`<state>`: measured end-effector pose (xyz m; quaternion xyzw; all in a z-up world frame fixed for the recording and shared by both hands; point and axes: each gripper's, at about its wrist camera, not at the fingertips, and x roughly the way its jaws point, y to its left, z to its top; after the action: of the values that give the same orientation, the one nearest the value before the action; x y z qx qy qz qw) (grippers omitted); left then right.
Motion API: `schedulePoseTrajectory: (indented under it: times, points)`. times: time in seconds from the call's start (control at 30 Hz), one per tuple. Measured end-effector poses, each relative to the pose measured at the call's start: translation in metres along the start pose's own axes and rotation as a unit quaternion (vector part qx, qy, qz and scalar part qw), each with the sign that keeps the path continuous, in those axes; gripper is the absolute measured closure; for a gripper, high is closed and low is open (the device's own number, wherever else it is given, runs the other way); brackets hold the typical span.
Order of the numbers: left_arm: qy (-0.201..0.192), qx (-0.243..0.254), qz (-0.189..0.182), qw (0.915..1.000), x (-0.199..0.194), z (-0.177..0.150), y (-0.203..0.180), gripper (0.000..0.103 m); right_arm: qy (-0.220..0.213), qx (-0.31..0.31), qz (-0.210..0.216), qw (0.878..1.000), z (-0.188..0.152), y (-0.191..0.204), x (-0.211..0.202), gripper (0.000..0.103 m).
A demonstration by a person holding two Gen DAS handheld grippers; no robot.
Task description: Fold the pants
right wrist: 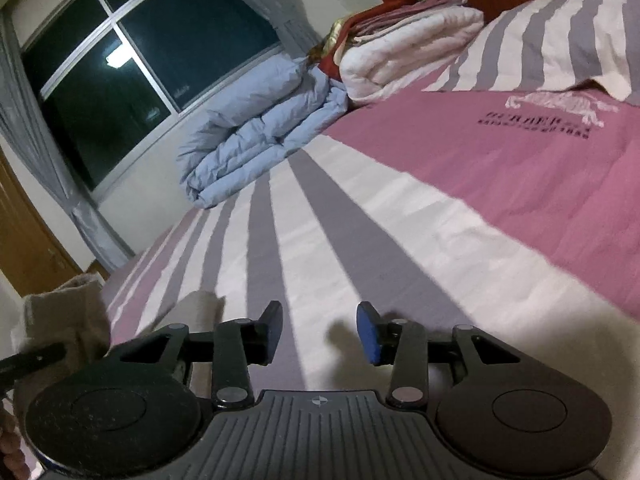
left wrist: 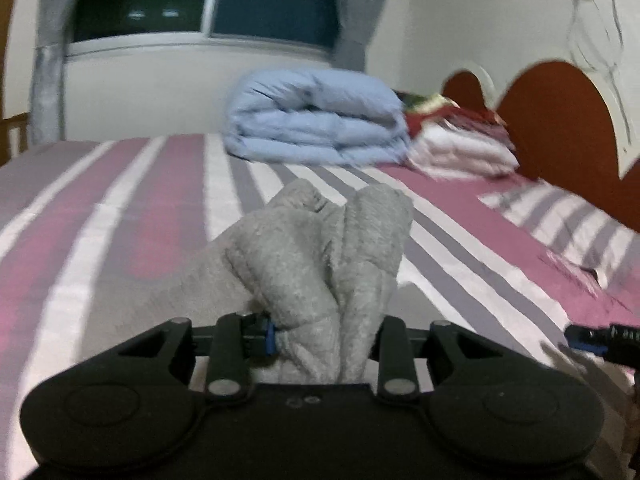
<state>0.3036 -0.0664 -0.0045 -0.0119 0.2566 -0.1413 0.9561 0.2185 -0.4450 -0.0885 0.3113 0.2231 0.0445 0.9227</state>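
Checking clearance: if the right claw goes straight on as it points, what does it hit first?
Probably the striped bedspread; the right claw is open and empty, angled down at bare cover. The blue folded duvet lies farther off.

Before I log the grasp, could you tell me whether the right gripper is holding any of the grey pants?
No, the right gripper stands open over the striped bedspread with nothing between its pads.
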Motion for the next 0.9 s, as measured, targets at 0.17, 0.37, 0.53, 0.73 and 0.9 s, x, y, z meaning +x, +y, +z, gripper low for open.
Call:
schedulePoseTrajectory:
  times: [0.17, 0.37, 0.53, 0.73, 0.9]
  points:
    - [0.031, 0.018, -0.005, 0.9993, 0.024, -0.015, -0.033, 0.083, -0.007, -0.009, -0.019, 1.000, 0.006, -0.016, -0.001, 0.061]
    - [0.043, 0.051, 0.015, 0.9977, 0.034, -0.026, -0.058, 0.083, -0.018, 0.014, -0.044, 0.999, 0.018, -0.040, -0.003, 0.061]
    - [0.044, 0.094, 0.031, 0.9941, 0.034, -0.033, -0.080, 0.078, -0.016, 0.018, -0.049, 0.998, 0.027, -0.051, -0.005, 0.061]
    - [0.001, 0.040, -0.042, 0.9983, 0.015, -0.035, -0.080, 0.009, -0.014, 0.023, -0.048, 0.999, 0.028, -0.048, -0.012, 0.061]
    - [-0.017, 0.005, -0.024, 0.9995, -0.013, -0.028, -0.050, 0.012, -0.008, 0.021, -0.031, 0.999, 0.027, -0.030, -0.019, 0.061]
